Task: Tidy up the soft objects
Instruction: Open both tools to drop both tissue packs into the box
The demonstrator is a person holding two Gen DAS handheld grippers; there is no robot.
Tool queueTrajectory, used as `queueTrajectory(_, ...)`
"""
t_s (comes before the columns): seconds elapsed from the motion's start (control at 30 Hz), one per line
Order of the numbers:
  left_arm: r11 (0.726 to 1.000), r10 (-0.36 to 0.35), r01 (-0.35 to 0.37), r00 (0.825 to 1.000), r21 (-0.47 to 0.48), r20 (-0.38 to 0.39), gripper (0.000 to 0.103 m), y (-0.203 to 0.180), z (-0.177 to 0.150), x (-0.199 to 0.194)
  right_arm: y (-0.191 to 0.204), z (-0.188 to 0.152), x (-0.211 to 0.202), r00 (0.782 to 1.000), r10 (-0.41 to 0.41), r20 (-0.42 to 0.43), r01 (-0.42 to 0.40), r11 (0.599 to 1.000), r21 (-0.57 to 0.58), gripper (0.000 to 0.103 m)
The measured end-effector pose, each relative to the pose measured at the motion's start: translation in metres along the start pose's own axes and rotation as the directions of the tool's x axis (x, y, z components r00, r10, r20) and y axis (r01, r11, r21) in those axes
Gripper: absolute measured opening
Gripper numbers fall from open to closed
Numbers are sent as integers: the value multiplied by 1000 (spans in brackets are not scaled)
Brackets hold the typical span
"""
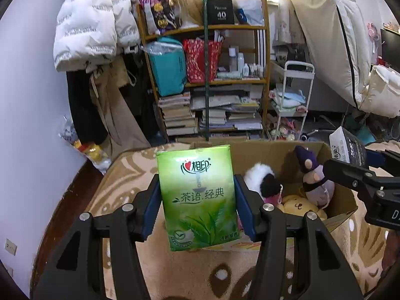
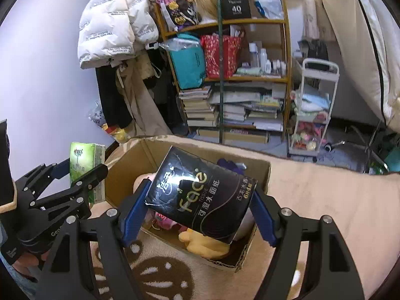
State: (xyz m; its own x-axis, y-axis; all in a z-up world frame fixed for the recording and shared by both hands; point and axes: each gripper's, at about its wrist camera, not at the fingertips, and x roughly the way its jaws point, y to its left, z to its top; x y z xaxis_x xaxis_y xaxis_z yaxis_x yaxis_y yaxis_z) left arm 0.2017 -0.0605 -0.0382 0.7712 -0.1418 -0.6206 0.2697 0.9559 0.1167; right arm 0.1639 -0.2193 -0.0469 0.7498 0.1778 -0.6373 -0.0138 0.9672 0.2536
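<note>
My left gripper (image 1: 197, 197) is shut on a green tissue pack (image 1: 197, 197) and holds it upright above the bed, left of an open cardboard box (image 1: 265, 152). My right gripper (image 2: 200, 197) is shut on a black tissue pack (image 2: 200, 197), tilted, over the box (image 2: 130, 165). Inside the box lie a white and black plush (image 1: 260, 182), a purple-hatted grey plush (image 1: 315, 177) and a yellow plush (image 2: 207, 246). The right gripper also shows in the left wrist view (image 1: 350, 165), and the left gripper with the green pack (image 2: 86, 165) shows in the right wrist view.
The box sits on a beige patterned blanket (image 1: 130, 175). Behind stand a wooden shelf (image 1: 210, 80) of books and bags, hanging coats (image 1: 87, 25), a white cart (image 1: 292, 95) and bedding (image 1: 332, 37) at the right.
</note>
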Motion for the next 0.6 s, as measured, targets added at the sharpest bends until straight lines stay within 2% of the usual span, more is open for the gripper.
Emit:
queueTrajectory(0.17,999,-39,38,999,-39,-30,58,5,-3,9,-8,-5,10,998,51,-44,-48,997,56,80)
queueTrajectory(0.23,999,-38,37,999,-36,-34,74,5,-4,9,-9,-6,11,997,62,-53,-58,996,61,80)
queueTrajectory(0.3,1000,-13,12,1000,-19,-18,78,4,-4,6,-8,-6,11,997,57,-54,-54,997,57,81)
queueTrajectory(0.33,1000,-6,6,1000,-11,-15,81,3,-4,5,-8,-6,10,997,53,-53,-50,997,58,85)
queueTrajectory(0.4,1000,-2,3,1000,0,-21,82,1,-5,5,-9,-6,9,998,45,-46,-42,997,66,92)
queueTrajectory(0.5,1000,6,-6,1000,0,-23,83,1,-5,2,-10,-6,2,999,36,-39,-34,998,57,93)
queueTrajectory(0.6,999,34,-35,998,-18,-49,84,5,-4,-3,-10,-6,-8,1000,9,-18,-8,999,45,100)
